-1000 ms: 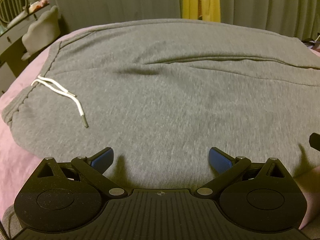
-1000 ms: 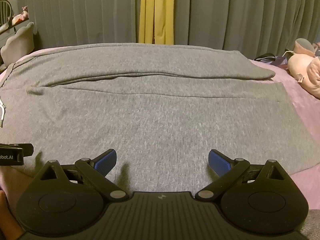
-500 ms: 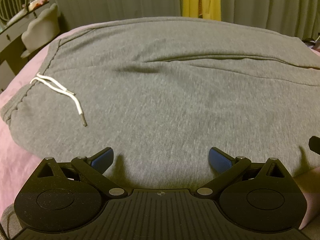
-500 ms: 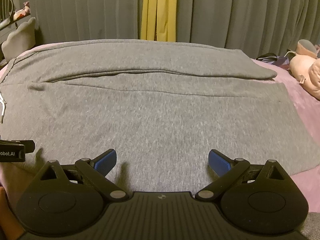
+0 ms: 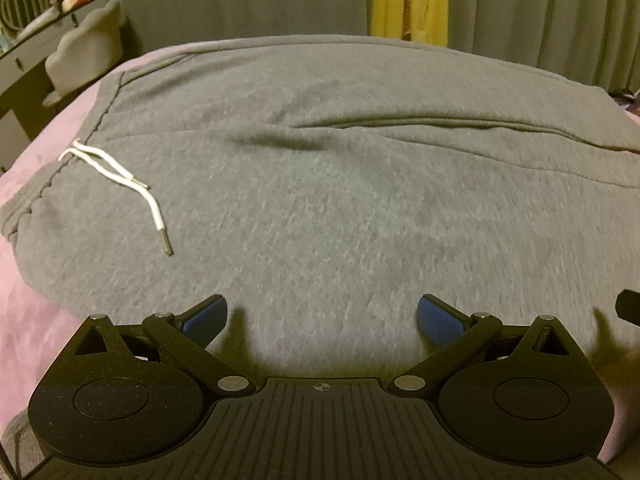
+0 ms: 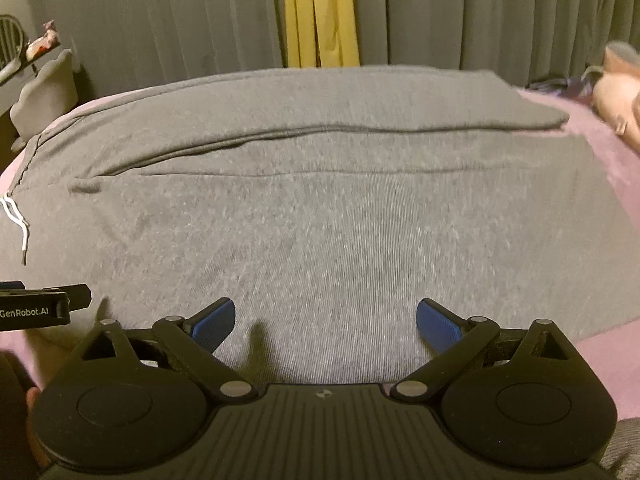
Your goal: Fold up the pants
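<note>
Grey sweatpants (image 5: 340,200) lie flat across a pink bed, waistband to the left, legs running right. A white drawstring (image 5: 120,168) rests near the waistband. The pants fill the right wrist view (image 6: 320,220), where the two legs lie side by side with a seam between them. My left gripper (image 5: 322,318) is open and empty over the near edge by the hip. My right gripper (image 6: 325,320) is open and empty over the near leg's edge. The left gripper's side shows at the right wrist view's left edge (image 6: 36,306).
The pink bed cover (image 5: 32,320) shows at the left and also at the right (image 6: 600,360). Grey curtains with a yellow strip (image 6: 320,12) hang behind. A grey chair and desk (image 5: 80,56) stand at the far left. A plush toy (image 6: 616,92) lies at the far right.
Both cameras shifted slightly; the pants sit a little lower in the views. Both grippers stay open and empty. The pants have not moved.
</note>
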`<state>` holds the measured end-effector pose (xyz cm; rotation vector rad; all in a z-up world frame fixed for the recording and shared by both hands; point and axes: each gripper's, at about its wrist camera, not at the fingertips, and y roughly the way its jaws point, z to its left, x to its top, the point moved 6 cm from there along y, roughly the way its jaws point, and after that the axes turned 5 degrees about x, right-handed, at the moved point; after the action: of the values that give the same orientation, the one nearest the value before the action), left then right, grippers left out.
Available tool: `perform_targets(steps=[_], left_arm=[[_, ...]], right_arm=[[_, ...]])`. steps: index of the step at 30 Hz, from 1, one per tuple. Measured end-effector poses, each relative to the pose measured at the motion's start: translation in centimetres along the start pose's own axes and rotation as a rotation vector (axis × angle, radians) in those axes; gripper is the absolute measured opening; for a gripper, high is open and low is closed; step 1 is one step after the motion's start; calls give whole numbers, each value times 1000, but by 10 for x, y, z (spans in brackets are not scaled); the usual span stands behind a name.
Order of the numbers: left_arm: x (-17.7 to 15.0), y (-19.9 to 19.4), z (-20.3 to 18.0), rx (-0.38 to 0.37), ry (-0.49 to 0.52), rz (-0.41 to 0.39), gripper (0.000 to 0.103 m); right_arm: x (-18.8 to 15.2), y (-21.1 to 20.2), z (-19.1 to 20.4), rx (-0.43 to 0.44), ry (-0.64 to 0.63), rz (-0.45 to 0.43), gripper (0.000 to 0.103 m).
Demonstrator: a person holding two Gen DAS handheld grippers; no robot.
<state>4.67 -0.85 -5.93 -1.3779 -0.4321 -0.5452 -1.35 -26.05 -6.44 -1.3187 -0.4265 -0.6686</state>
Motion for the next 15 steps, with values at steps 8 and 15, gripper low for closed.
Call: perform_targets(steps=[8,15], left_arm=[[10,9,12,-19,-67,16,103],[65,32,76,123,-307,-112,103]], right_arm=[[14,19,-13,70,100,82,56],[97,49,-41,81,161,15,35]])
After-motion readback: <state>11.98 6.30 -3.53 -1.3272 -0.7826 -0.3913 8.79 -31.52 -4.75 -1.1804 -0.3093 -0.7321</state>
